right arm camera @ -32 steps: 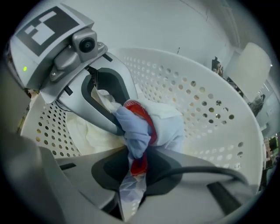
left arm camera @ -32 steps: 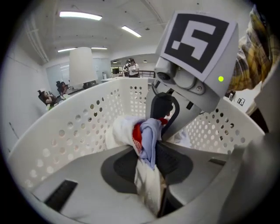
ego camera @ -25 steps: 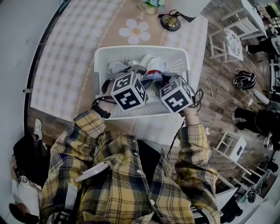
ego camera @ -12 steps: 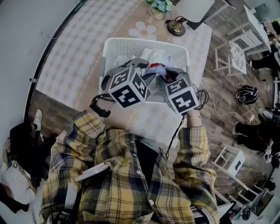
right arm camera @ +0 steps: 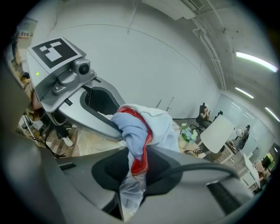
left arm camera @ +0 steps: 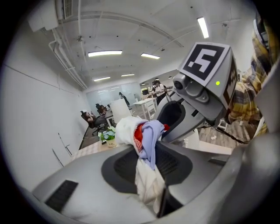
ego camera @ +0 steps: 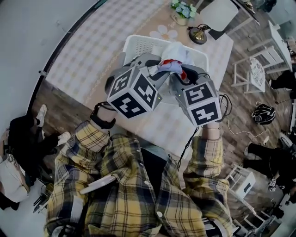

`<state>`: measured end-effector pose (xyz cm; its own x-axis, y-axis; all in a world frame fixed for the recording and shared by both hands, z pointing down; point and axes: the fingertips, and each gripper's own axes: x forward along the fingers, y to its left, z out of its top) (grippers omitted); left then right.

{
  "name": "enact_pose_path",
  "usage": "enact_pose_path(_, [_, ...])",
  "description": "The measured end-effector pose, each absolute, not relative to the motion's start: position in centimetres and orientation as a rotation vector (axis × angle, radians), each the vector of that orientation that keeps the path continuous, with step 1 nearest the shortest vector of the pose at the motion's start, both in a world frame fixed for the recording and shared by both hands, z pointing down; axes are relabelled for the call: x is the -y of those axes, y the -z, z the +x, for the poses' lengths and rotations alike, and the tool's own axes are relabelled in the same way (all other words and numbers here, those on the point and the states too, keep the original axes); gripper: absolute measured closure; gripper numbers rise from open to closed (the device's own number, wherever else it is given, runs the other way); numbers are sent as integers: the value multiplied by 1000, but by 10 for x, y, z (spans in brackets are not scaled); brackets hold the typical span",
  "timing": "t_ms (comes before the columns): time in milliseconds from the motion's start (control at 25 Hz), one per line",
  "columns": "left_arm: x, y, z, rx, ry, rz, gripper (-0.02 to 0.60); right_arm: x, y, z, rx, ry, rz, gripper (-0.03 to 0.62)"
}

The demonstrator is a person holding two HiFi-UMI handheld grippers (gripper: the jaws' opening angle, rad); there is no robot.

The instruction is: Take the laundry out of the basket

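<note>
Holding: your left gripper (ego camera: 155,69) and right gripper (ego camera: 185,76), jaws narrow, both pinch one laundry bundle (ego camera: 174,56) above the basket (ego camera: 138,42).

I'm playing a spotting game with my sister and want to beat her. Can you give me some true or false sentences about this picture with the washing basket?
1. The left hand-held gripper and the right hand-held gripper both pinch the same bundle of clothes. True.
2. The basket is black. False: it is white.
3. The bundle of clothes lies flat on the table. False: it is held up above the basket.
4. The person's shirt is yellow checked. True.
5. A pot of flowers stands on the table. True.
</note>
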<state>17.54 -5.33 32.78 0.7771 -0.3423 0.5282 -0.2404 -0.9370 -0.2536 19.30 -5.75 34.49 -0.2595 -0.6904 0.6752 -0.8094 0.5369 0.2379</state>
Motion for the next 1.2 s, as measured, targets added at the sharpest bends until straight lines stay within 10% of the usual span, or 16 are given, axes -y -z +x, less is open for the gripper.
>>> enact_pose_path(1200, [160, -286, -126, -694, 727, -2814, 459, 167, -301, -106, 2108, -29, 1222, 480])
